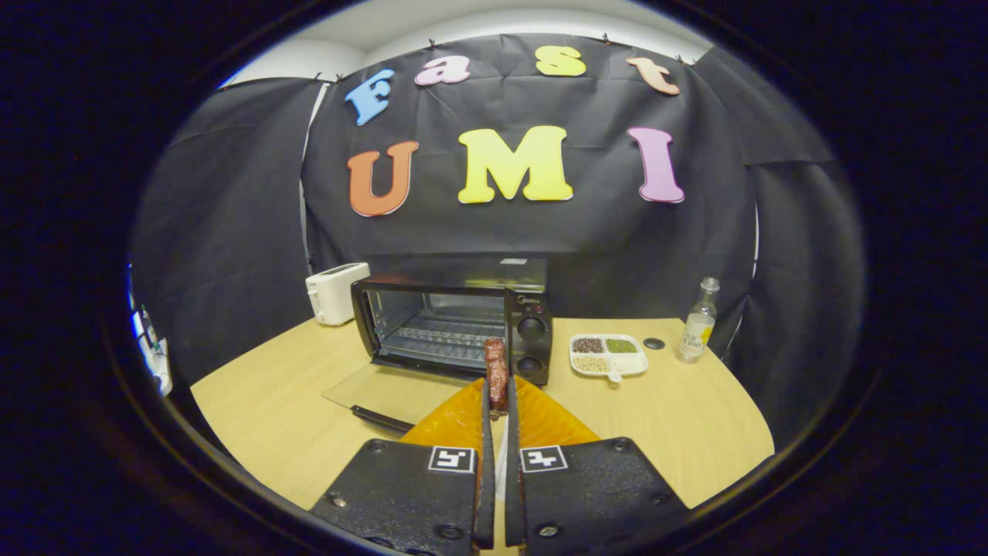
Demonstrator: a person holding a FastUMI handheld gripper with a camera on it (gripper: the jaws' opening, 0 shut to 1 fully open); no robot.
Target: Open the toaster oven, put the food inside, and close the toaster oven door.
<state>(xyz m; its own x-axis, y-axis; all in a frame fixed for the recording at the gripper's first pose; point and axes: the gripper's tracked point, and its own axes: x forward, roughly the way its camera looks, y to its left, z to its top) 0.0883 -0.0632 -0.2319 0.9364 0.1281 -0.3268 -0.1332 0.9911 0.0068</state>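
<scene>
While the toaster oven point(451, 328) sits at the far side of the wooden table point(695, 417) with its glass door point(386, 394) folded down flat toward the near side, the gripper point(498, 398) hangs in front of it, its two fingers nearly together and pinching a dark reddish-brown piece of food point(495, 372) between their tips. The food stands upright, its top poking above the fingertips, just near of the oven's open mouth and level with the right end of the opening, beside the two control knobs point(531, 346). Inside the oven a wire rack point(444, 333) shows (nothing on it that I can make out). Left of the oven, against the wall, stands a white toaster point(335, 292). To the right of the oven lies a white divided dish point(608, 355) with dark, green and pale contents in separate compartments. Farther right is a small dark round cap point(654, 344), and beyond that a clear bottle point(698, 322) stands upright near the table's far right edge.
</scene>
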